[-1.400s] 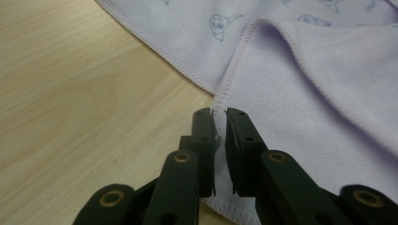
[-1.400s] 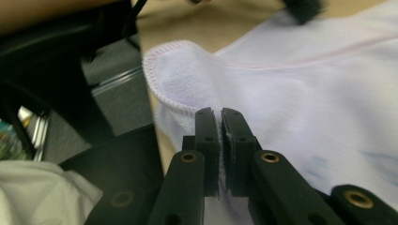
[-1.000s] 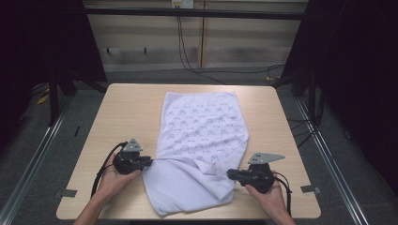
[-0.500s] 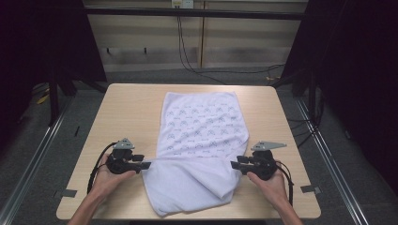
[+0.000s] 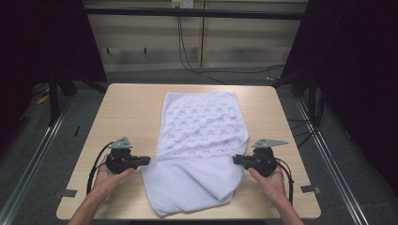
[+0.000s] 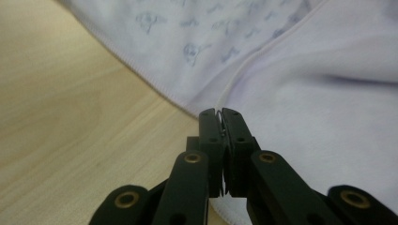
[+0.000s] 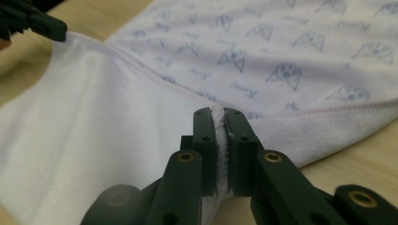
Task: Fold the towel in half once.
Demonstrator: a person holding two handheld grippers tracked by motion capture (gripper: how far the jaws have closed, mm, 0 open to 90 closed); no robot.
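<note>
High view: pale wooden table (image 5: 122, 108), dark room, both claws clamped on towel (image 5: 202, 126)

A recording lab: a bare wooden table (image 5: 131, 108) stood between metal floor rails (image 5: 33, 159), with black curtains (image 5: 356, 70) flanking it and cables (image 5: 187, 51) hanging behind it.

From the high view I can't make out the small blue prints on the towel (image 5: 202, 124); they are too fine to read. The near edge of the bench (image 5: 117, 108) hides part of my forearms, which the bottom border cuts off. In the left hand-held gripper (image 6: 221, 115) view, the towel edge vanishes between the jaws. In the right hand-held gripper (image 7: 220, 115) view, far prints blur.
</note>
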